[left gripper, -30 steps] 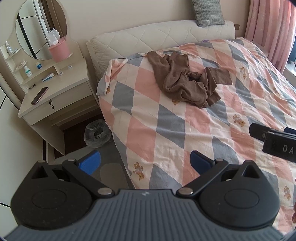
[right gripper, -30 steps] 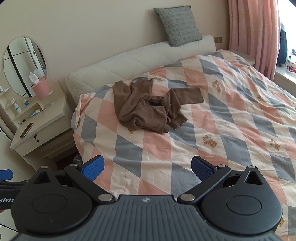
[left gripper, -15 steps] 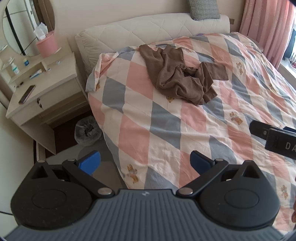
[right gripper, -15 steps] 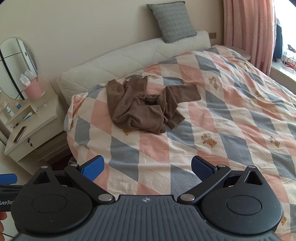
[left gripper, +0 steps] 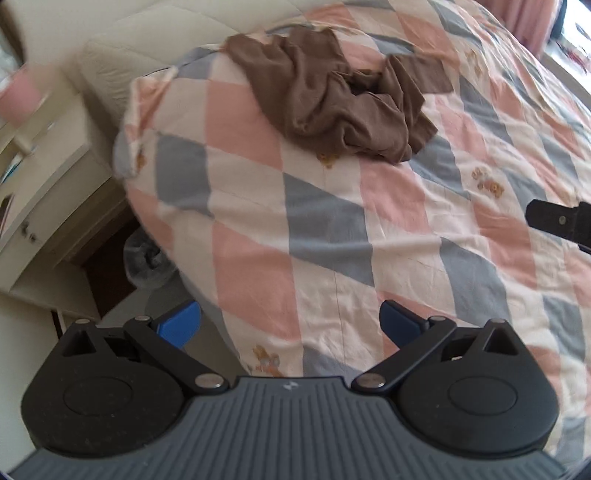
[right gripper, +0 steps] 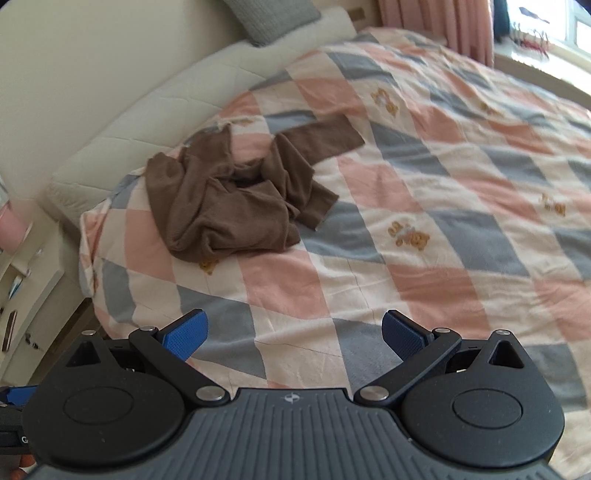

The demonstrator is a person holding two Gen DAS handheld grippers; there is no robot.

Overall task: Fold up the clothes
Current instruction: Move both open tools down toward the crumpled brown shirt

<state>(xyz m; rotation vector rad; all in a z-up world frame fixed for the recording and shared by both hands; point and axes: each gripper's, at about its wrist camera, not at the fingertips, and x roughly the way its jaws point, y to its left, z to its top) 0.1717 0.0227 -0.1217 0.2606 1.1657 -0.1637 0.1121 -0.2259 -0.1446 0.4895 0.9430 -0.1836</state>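
A bin lined with a clear bag (left gripper: 147, 258) is seen on the floor at 9 o'clock in the left wrist view, between the bed and the cream nightstand (left gripper: 44, 206); its contents cannot be made out. A pink container (left gripper: 18, 96) on the nightstand is blurred and cut off by the frame edge.

The brown garment (left gripper: 332, 96) is found crumpled on the checked quilt (left gripper: 332, 236) at 12 o'clock in the left wrist view, near the quilt's head-end corner. In the right wrist view the garment (right gripper: 229, 195) lies at 11 o'clock, with one flat strip of it extended toward 12 o'clock. It is not touched by either tool.

The left gripper (left gripper: 290, 319) is held with its blue pads spread wide and nothing between them. The right gripper (right gripper: 293, 334) is likewise spread wide and empty, above the quilt (right gripper: 424, 206).

Nothing lies between the grippers and the garment. A white padded headboard (right gripper: 177, 103) runs behind the garment, and a grey cushion (right gripper: 273, 14) and pink curtain (right gripper: 436, 26) are partly cut off at 12 o'clock. Part of the right tool's black body is seen at 3 o'clock in the left wrist view.
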